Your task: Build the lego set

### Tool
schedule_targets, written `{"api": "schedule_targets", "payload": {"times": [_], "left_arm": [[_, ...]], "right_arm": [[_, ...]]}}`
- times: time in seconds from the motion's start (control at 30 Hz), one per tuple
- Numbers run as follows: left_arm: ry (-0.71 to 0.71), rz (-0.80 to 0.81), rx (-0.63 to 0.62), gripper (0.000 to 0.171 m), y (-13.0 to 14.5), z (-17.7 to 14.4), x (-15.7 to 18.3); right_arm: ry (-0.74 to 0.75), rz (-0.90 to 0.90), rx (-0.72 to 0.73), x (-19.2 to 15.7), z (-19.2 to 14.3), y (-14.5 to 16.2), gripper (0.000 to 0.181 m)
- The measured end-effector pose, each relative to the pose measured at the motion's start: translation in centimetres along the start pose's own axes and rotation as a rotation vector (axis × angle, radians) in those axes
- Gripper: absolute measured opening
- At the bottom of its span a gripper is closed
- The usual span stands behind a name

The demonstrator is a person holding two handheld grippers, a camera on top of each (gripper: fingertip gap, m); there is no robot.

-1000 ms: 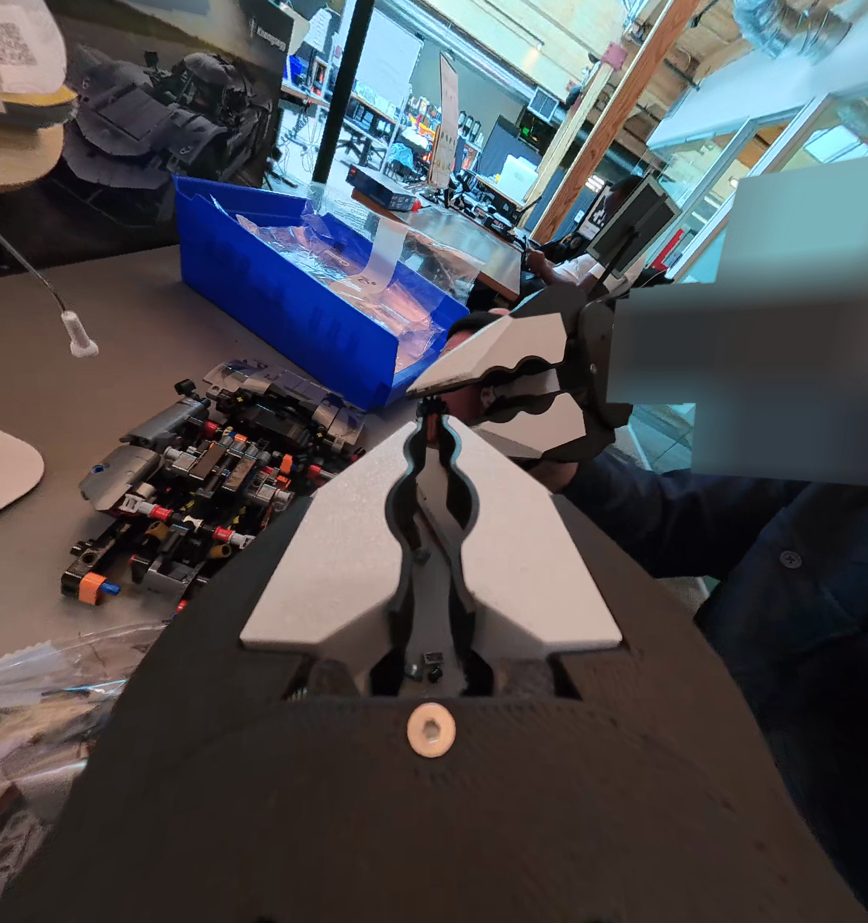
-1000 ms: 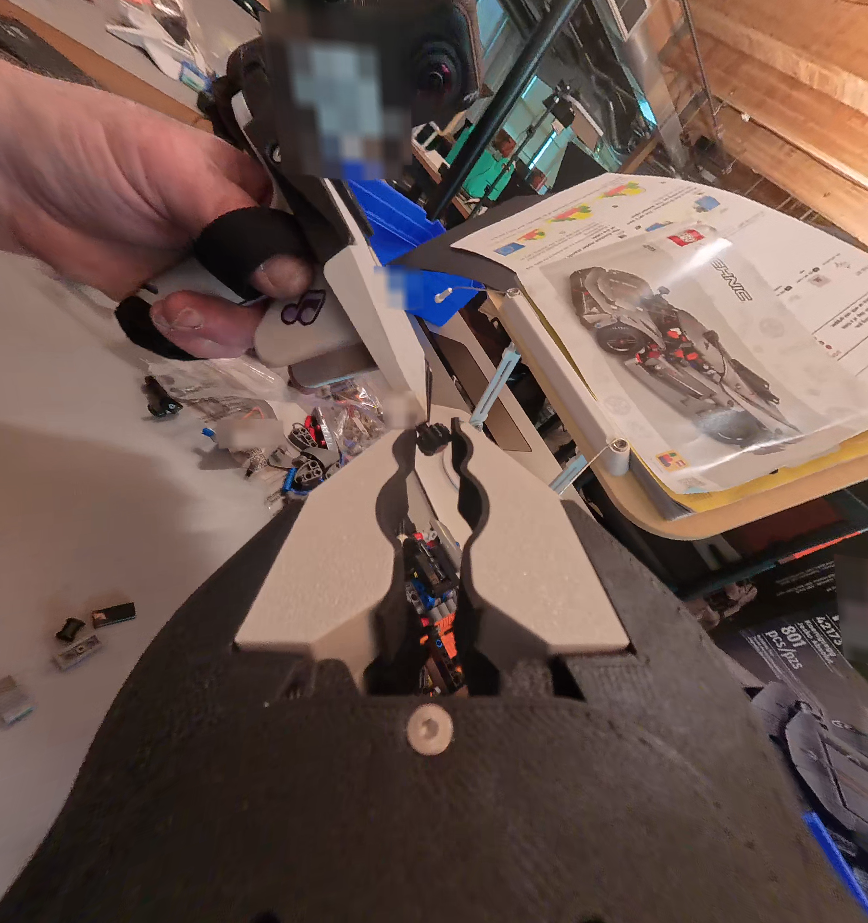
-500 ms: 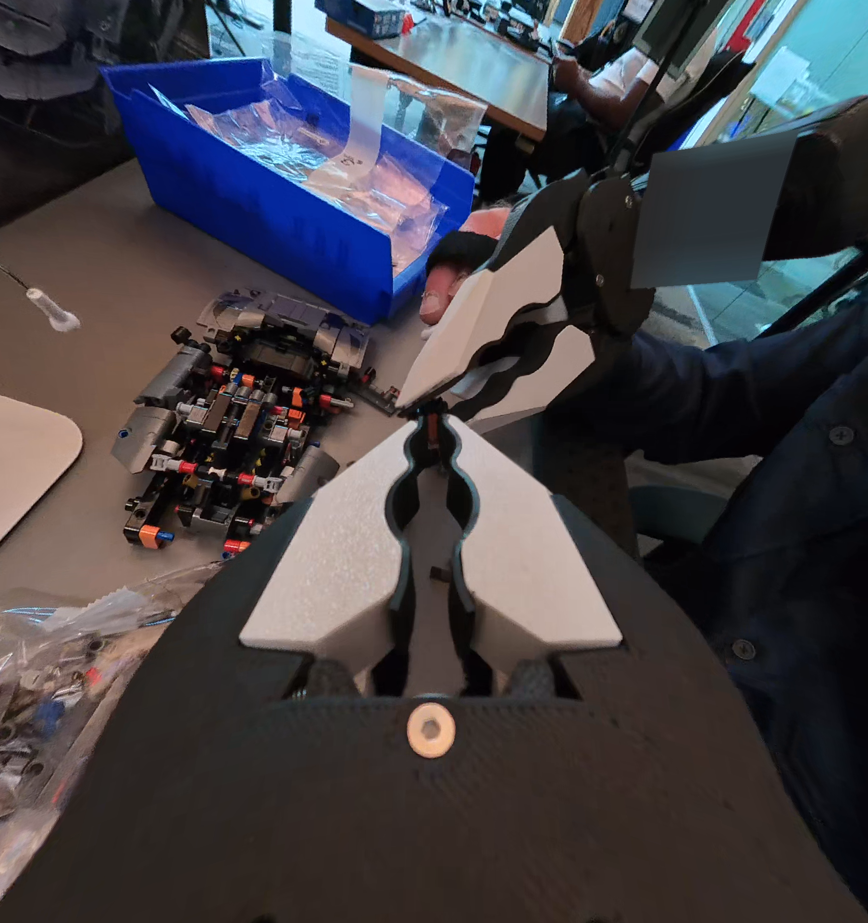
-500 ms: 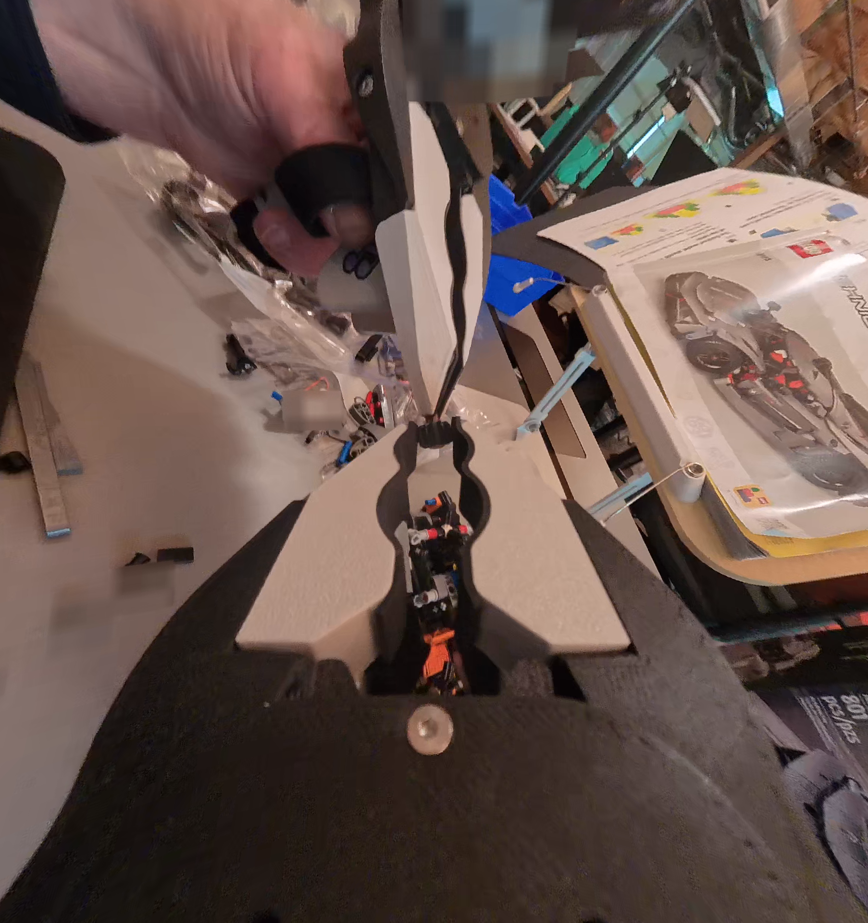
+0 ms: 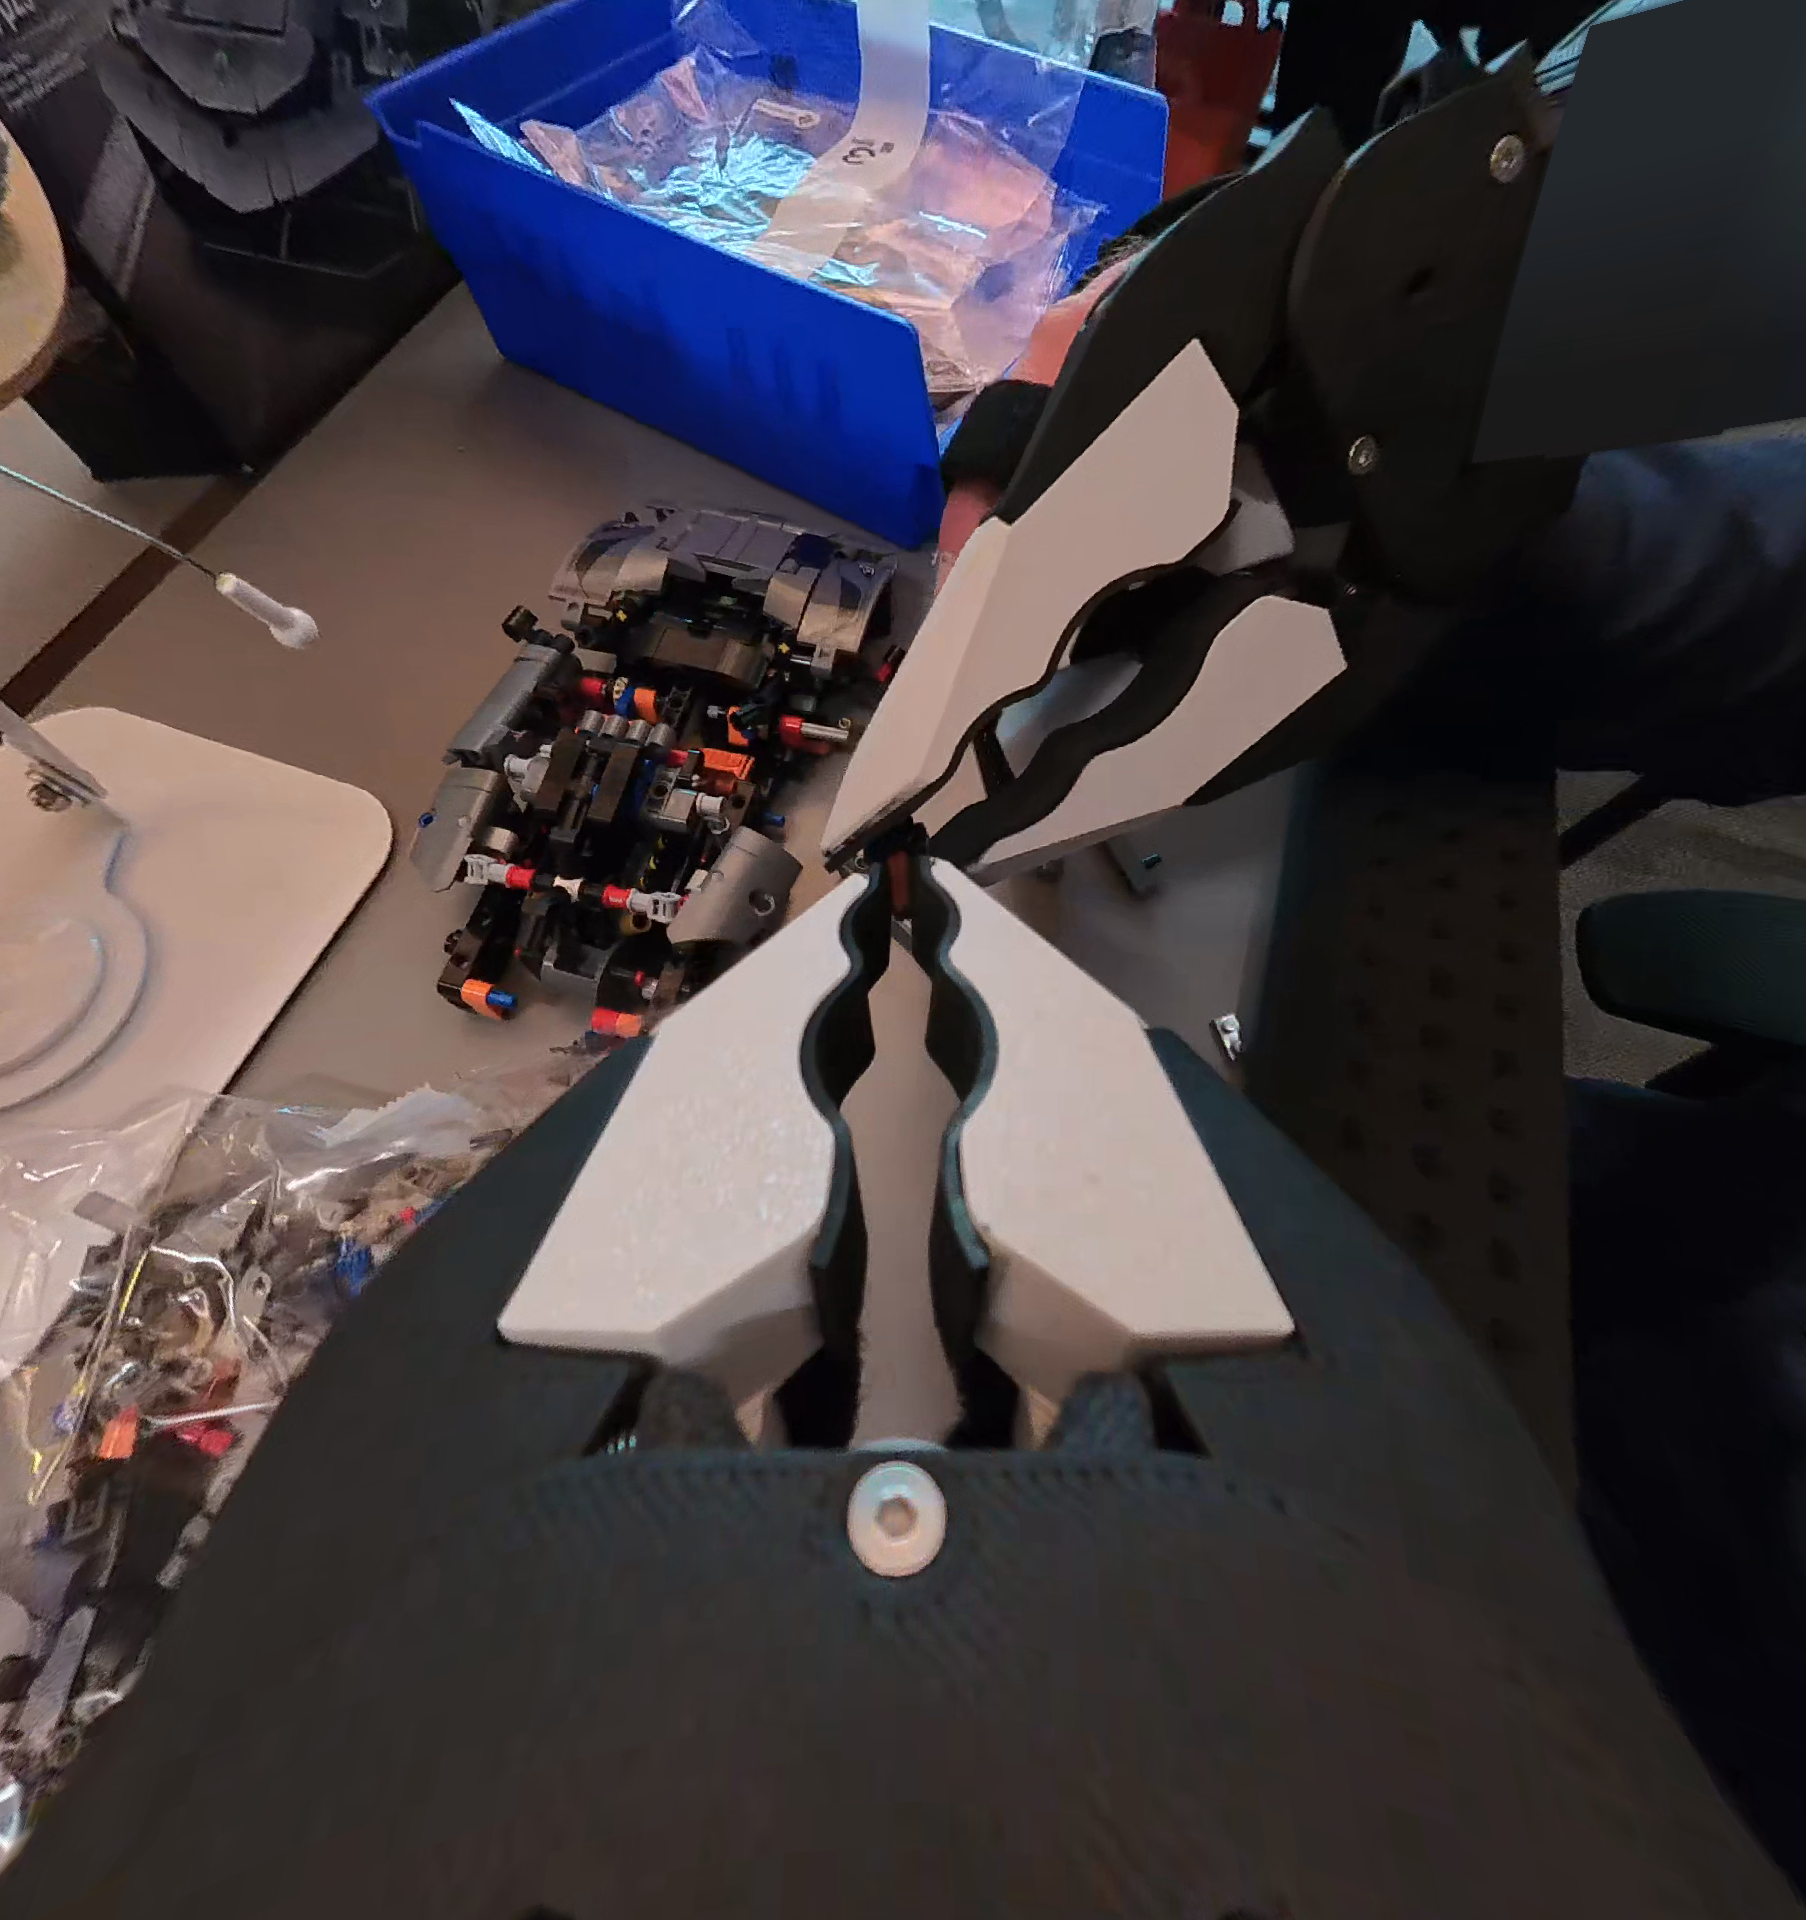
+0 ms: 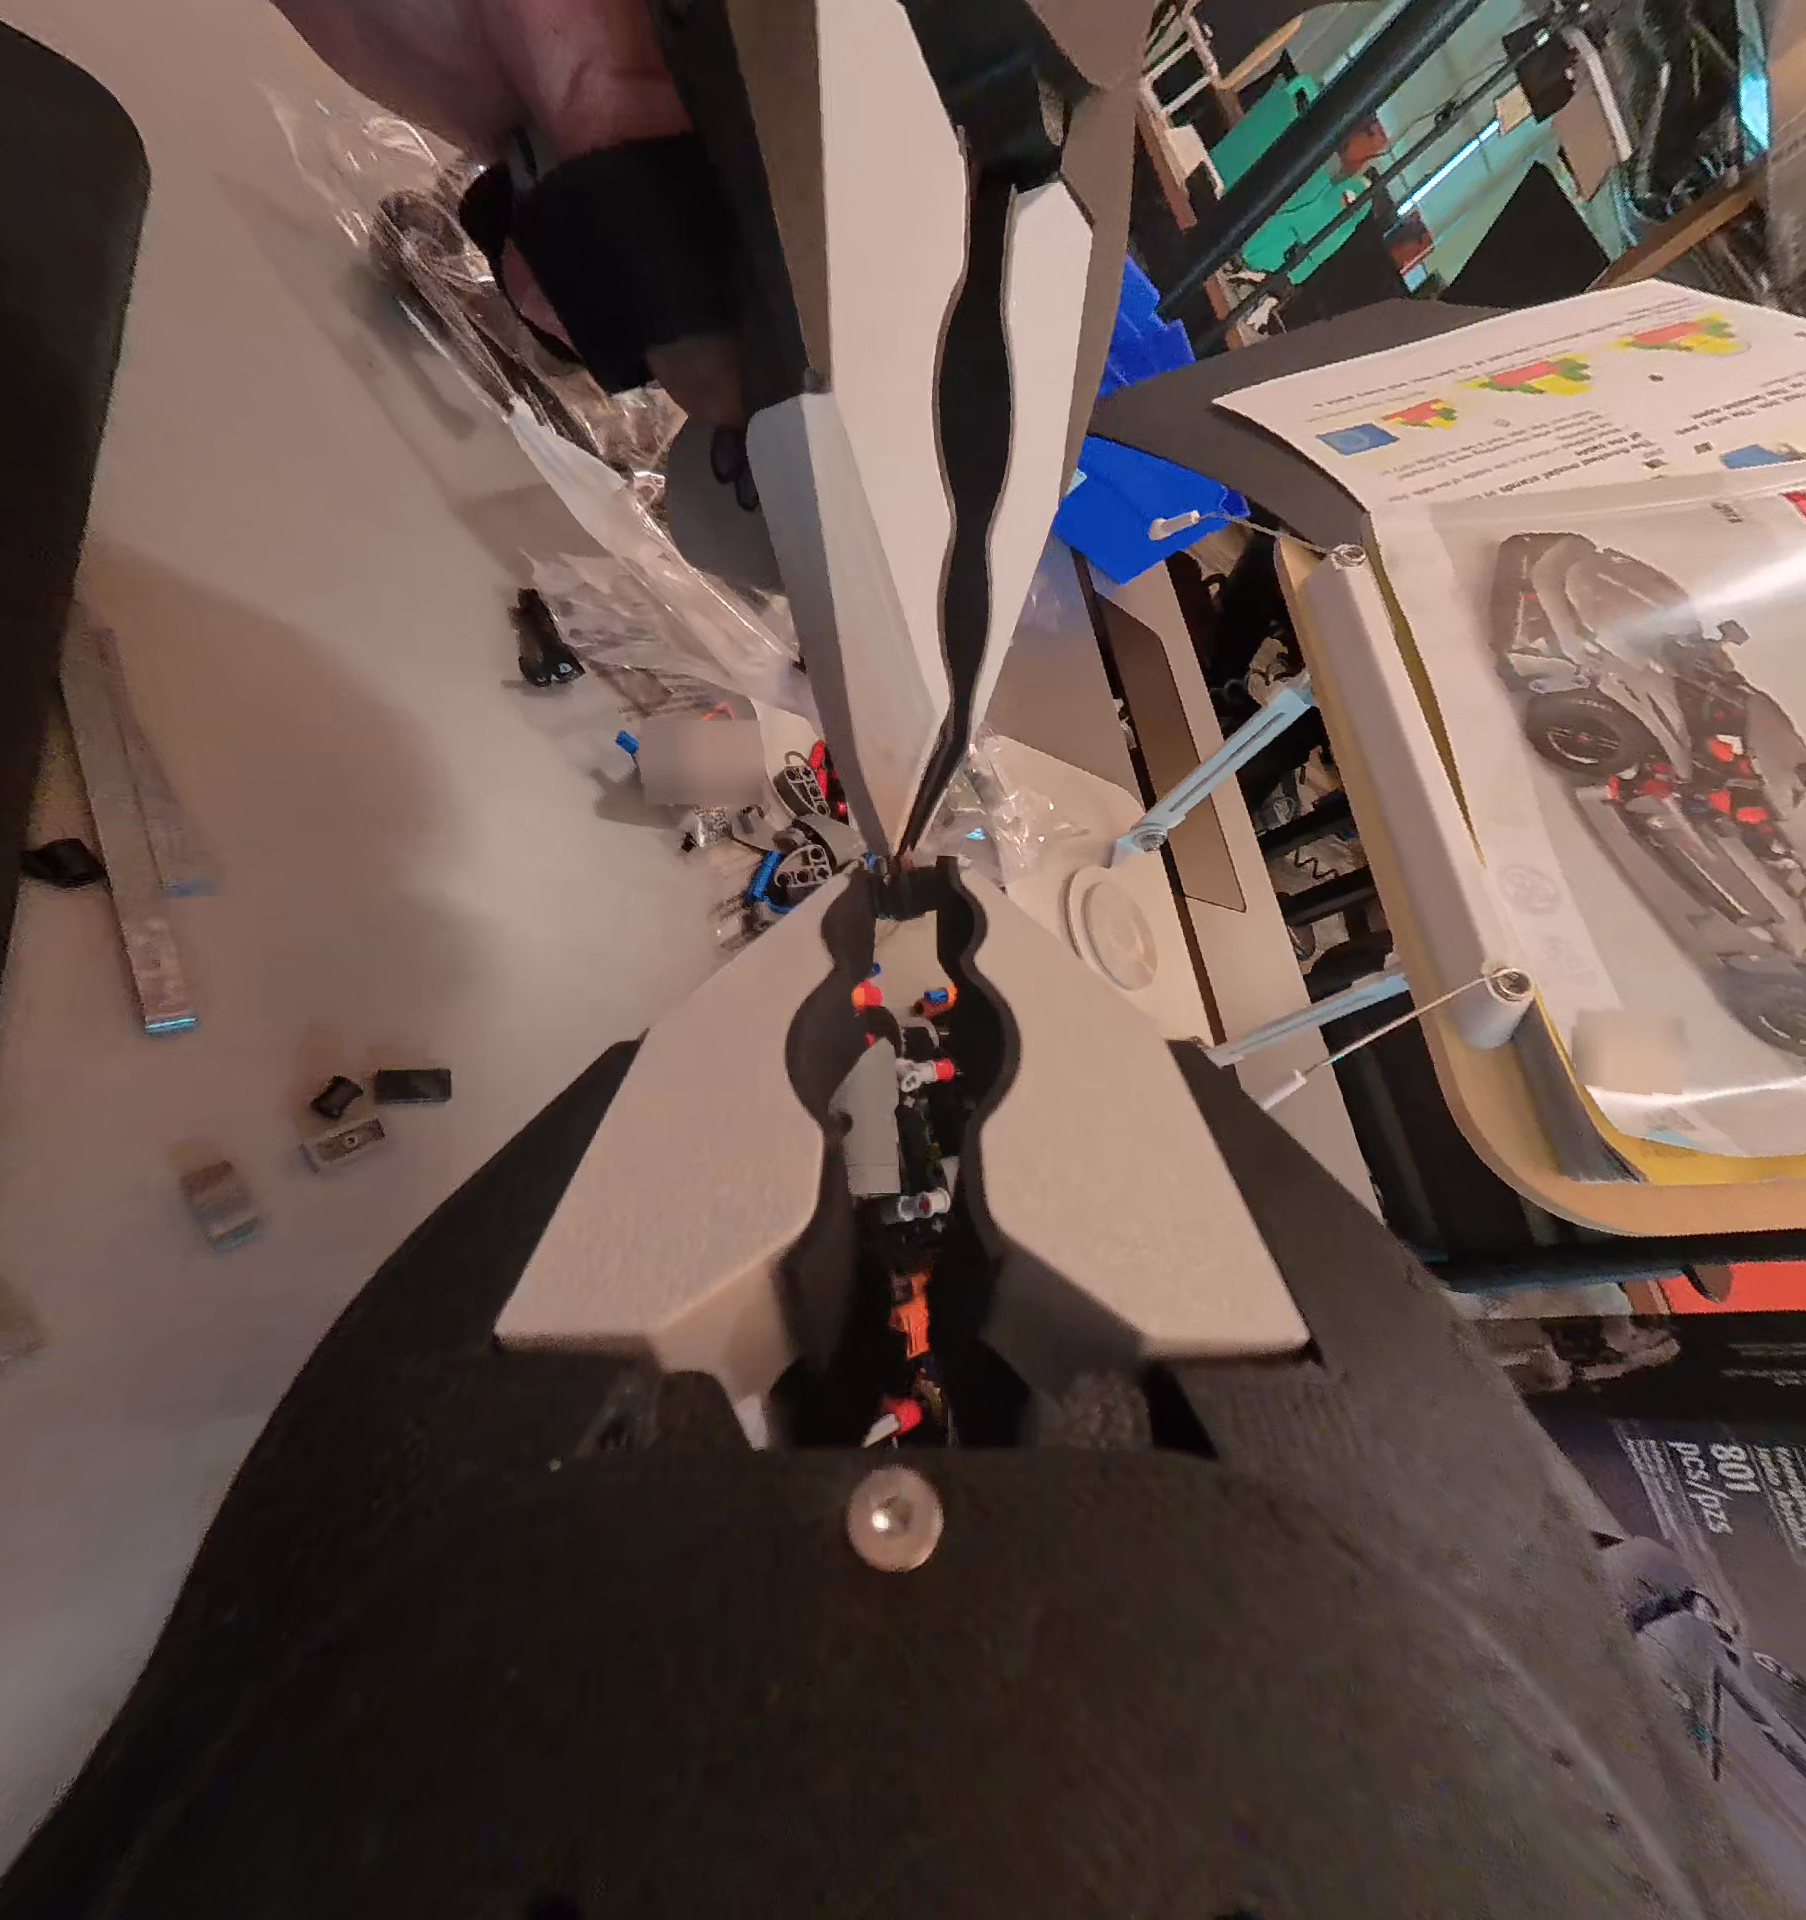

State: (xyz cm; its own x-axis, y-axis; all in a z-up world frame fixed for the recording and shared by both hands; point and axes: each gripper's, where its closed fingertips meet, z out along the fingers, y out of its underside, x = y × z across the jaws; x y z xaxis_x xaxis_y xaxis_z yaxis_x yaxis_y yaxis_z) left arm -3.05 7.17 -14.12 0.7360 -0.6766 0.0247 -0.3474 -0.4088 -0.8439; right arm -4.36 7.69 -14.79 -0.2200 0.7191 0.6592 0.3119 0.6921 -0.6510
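Observation:
My left gripper (image 5: 899, 883) is shut on a small red lego pin (image 5: 897, 875), held above the table's edge. My right gripper (image 6: 904, 896) is shut on a small black lego piece (image 6: 904, 891). The two gripper tips meet, and the two pieces touch. The right gripper shows in the left wrist view (image 5: 883, 840), coming in from the upper right. The left gripper shows in the right wrist view (image 6: 904, 854), pointing down from above. The half-built lego car (image 5: 639, 769) lies on the grey table to the left of the tips. It also shows between my right fingers (image 6: 899, 1143).
A blue bin (image 5: 722, 312) with plastic bags stands behind the car. A bag of loose parts (image 5: 151, 1299) lies at the near left beside a white stand base (image 5: 151, 831). The instruction booklet (image 6: 1657, 727) sits on a stand. Loose small pieces (image 6: 359, 1112) lie on the table. Less than 4 cm separates the two grippers' tips.
Both grippers have tilted down toward the table with their tips kept together. The car now sits closer to the tips. Both stay shut on their pieces.

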Motion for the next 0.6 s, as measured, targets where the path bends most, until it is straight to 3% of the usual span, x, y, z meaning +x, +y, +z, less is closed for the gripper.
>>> {"api": "schedule_targets", "payload": {"times": [0.5, 0.57, 0.6], "left_arm": [[0.037, -0.072, 0.006, 0.002, 0.6, -0.9, 1.6], [0.049, -0.077, -0.001, 0.002, 0.9, -1.0, 1.7], [0.058, -0.104, 0.010, 0.000, 0.9, -1.4, 1.5]], "right_arm": [[-0.015, -0.053, 0.010, -1.4, -0.8, -0.8, 0.010], [0.002, -0.076, -0.020, -1.4, -0.8, -0.3, 0.010], [0.034, -0.093, -0.097, -0.8, -0.7, 1.5, 0.009]]}}
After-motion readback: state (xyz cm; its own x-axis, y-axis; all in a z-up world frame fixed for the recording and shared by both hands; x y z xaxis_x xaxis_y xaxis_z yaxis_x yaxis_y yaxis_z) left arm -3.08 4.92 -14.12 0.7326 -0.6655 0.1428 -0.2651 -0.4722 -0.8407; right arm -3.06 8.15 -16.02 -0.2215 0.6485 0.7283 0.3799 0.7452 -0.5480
